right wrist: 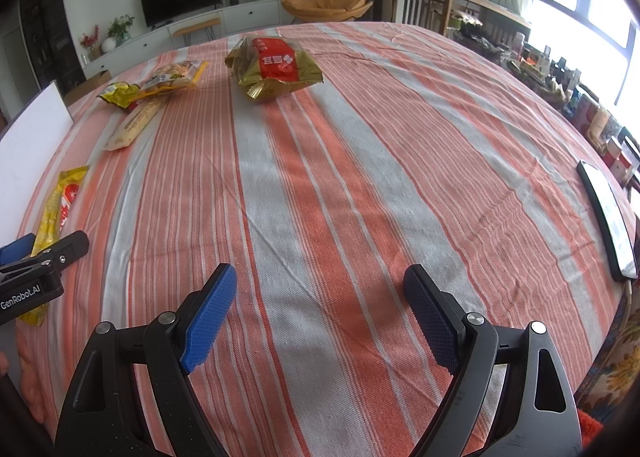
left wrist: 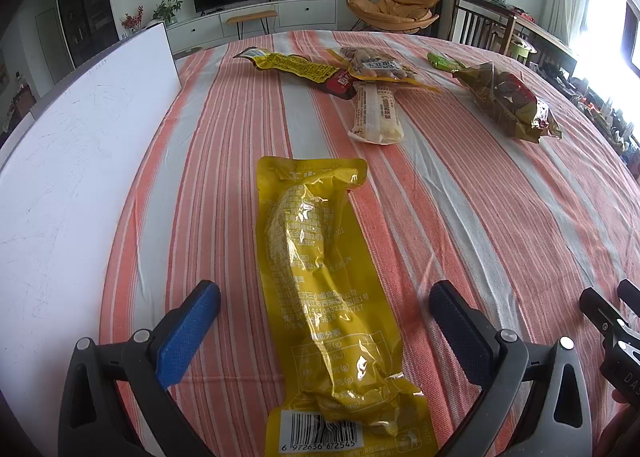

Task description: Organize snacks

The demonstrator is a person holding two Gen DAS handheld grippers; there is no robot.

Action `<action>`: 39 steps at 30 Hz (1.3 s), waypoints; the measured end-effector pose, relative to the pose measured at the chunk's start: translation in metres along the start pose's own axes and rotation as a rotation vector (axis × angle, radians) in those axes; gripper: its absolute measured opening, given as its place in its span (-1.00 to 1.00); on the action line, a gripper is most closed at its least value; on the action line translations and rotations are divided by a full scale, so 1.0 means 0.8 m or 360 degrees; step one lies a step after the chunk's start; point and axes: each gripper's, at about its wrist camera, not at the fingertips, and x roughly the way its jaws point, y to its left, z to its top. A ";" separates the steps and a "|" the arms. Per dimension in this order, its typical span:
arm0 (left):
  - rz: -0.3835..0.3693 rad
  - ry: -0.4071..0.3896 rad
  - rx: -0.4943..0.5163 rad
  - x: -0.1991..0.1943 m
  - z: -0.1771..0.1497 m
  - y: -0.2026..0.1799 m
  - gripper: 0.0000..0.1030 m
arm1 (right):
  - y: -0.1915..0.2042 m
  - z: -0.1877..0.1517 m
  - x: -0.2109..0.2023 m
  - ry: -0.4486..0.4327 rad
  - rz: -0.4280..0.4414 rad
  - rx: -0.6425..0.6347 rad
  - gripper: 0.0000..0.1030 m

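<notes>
Packet [left wrist: 324, 293] lies between open fingers [left wrist: 192, 329].

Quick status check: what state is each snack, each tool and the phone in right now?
Left tool: open, straddling yellow pack, pads clear.
Right tool: open, empty.
Yellow pack: sealed, flat on cloth.
Gold-red bag: sealed, puffed, lying alone.
Pale bar: sealed, one end under the nut pack.
Nut pack: sealed, in far cluster.
Phone: screen up, lit.
</notes>
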 end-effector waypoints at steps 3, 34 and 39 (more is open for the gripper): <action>0.0000 0.0000 0.0000 0.000 0.000 0.000 1.00 | 0.000 0.000 0.000 0.0000 0.0000 -0.0001 0.71; -0.0002 -0.0001 0.0001 0.000 0.000 0.000 1.00 | -0.035 0.153 0.024 -0.0237 0.0381 0.0088 0.70; -0.0001 -0.0001 0.0002 0.000 0.000 0.000 1.00 | 0.019 0.208 0.093 -0.0058 0.0354 -0.0225 0.67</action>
